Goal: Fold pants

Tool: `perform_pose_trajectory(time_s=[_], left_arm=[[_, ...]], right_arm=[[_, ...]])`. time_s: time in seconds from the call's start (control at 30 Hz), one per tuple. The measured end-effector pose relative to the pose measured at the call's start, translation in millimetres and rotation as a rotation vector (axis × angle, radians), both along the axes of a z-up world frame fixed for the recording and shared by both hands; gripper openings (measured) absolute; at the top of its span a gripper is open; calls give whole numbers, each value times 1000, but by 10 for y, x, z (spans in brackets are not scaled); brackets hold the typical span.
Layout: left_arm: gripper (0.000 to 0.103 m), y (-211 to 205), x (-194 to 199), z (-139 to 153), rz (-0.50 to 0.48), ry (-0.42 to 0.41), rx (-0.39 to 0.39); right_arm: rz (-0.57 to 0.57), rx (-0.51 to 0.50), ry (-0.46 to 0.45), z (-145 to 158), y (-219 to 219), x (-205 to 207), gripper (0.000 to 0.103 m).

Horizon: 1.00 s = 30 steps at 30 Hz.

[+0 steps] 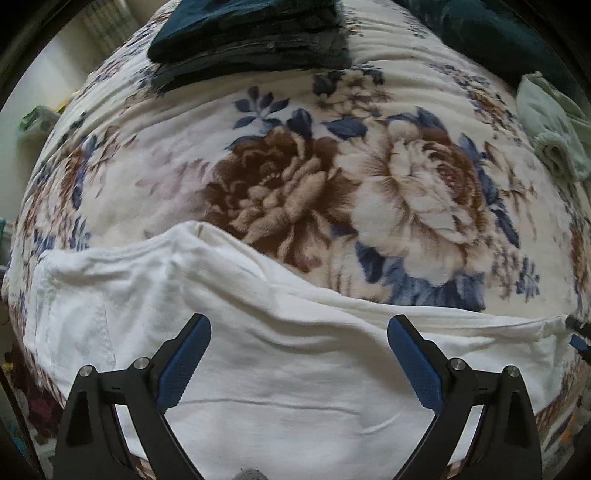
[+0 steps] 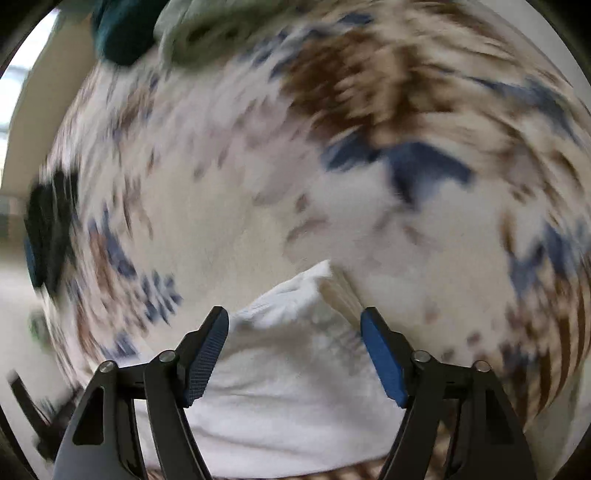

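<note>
Floral blanket (image 1: 369, 177) on bed, white pants (image 1: 277, 369) spread near, left gripper (image 1: 299, 328) jaws wide apart above them, right gripper (image 2: 294, 321) parted, gripping nothing, dark folded stack (image 1: 251, 33) far.

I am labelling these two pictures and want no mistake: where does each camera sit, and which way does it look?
Left wrist view: sits on the left hand-held gripper, looks steeply down past its open fingers onto the white pants on the floral blanket; folded dark clothes lie beyond.
Right wrist view: sits on the right hand-held gripper, also looks down, blurred; its fingers stand apart above a white pants corner.
No hand or sleeve of the person shows in either. Both views share the pants, the blanket and a pale green cloth.
</note>
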State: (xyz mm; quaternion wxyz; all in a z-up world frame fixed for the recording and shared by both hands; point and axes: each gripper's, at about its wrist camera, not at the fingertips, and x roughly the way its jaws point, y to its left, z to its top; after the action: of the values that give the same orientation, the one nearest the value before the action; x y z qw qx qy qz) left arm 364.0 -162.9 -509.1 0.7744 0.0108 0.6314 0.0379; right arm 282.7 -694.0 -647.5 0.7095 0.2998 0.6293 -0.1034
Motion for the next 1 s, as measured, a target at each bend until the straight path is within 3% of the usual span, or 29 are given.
perform_pose_trajectory(time_s=[0.03,0.07,0.13,0.17,0.27,0.47,0.57,0.6,0.63,0.7,0.83,1.0], left_arm=[[99,16,-8,-17,7,0,19],[99,32,-14,-27,13,-2,31],[99,65,-34,-58,21,-7,55],[99,73,-38,-87,23,-6,63],[99,81,-21,-201,28,-5,78],[99,159,178,-631,58,66,93],[103,180,222,-697,59,80,91],[103,180,210,-655,61,77,88],[103,174,195,-618,59,71,86],[103,124,111,-479,46,63,63],[103,-105,-145,-309,-2,73,-11],[103,-449,-480,-595,-59,201,-95]], right_arm=[[62,-37,15,-47,75,68,9],[116,-38,18,-42,176,103,10],[168,-135,-31,100,288,115,8],[152,-163,-66,195,276,100,8],[19,-122,-83,190,61,36,8],[-68,-9,-2,-267,-109,145,10],[-92,75,-15,-233,-192,118,21],[-99,86,-26,-183,-204,79,35],[-106,84,-43,-77,-221,-11,60],[-128,61,-66,111,-241,-233,78],[-248,142,-82,150,-212,-887,78],[-454,388,-122,-423,-86,-1560,78]])
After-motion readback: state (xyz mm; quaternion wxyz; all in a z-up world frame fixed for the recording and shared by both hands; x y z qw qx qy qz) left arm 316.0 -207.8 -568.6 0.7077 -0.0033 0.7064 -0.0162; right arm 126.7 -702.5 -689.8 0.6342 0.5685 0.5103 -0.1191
